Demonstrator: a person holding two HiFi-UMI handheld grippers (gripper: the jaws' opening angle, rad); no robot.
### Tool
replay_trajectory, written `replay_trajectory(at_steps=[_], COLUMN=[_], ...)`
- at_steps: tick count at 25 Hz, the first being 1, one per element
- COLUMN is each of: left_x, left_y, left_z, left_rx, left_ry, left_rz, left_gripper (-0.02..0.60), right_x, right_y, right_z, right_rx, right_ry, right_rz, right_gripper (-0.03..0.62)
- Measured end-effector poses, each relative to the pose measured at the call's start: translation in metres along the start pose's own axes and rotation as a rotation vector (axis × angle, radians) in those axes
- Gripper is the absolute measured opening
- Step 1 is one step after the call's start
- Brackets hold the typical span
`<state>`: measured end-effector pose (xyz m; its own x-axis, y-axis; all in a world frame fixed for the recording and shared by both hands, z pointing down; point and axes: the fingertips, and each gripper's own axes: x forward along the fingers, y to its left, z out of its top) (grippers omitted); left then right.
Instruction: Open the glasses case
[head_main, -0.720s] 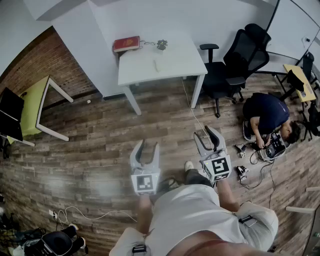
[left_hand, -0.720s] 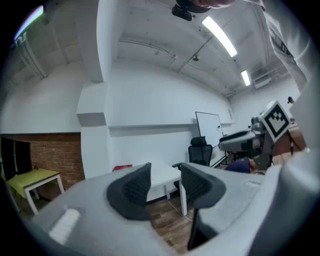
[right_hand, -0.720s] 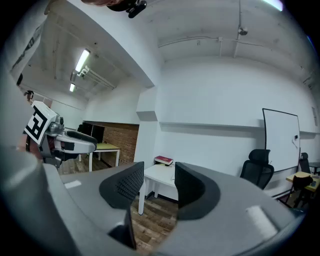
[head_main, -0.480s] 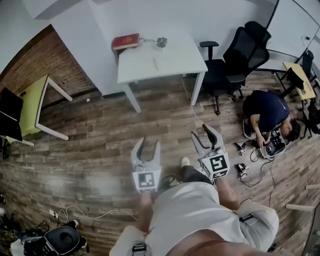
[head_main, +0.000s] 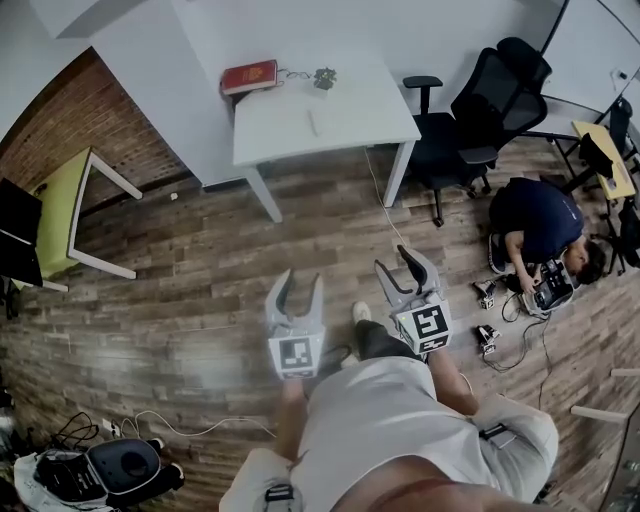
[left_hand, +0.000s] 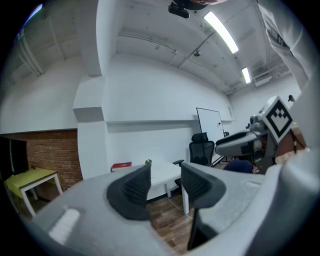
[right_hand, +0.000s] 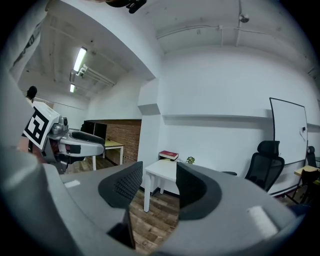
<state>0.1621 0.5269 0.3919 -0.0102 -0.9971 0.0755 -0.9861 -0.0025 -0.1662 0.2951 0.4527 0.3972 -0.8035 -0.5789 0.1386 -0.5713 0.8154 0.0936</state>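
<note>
The wooden floor (head_main: 200, 270) fills most of the head view, with the white desk (head_main: 345, 110) at the far wall and a black office chair (head_main: 470, 120) beside it. A person (head_main: 535, 225) is seen crouched over equipment at the right.

Against the earlier head views, the whole scene has shifted slightly. A dark bag (head_main: 110, 470) has come further into the lower left corner, and the right tool (head_main: 396, 260) has drifted a little toward the left tool (head_main: 300, 280). This is read as an approach on foot. Both tools are well apart from the desk, so the task itself is not yet begun.

Both tools are held roughly level. Their jaws stand moderately apart with nothing between them; only the distant desk and floor are seen through each gap.

The glasses case cannot be picked out with certainty. It is judged to lie on the desk, where a red flat box (head_main: 250, 76), a small plant (head_main: 323, 77) and a pale slim item (head_main: 313, 124) are seen. All are too small for a lid or hinge to be made out.
</note>
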Motion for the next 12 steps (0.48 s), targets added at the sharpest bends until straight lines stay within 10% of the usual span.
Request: replay_trajectory(at_steps=[12], left_x=[0.081], left_y=[0.017], left_z=[0.007], left_rx=[0.015], left_ry=[0.024], left_rz=[0.012], left_gripper=[0.189], right_x=[0.069], right_y=[-0.053], right_z=[0.005], right_rx=[0.014], right_ry=[-0.003], right_rz=[0.035], right_gripper=[0.198])
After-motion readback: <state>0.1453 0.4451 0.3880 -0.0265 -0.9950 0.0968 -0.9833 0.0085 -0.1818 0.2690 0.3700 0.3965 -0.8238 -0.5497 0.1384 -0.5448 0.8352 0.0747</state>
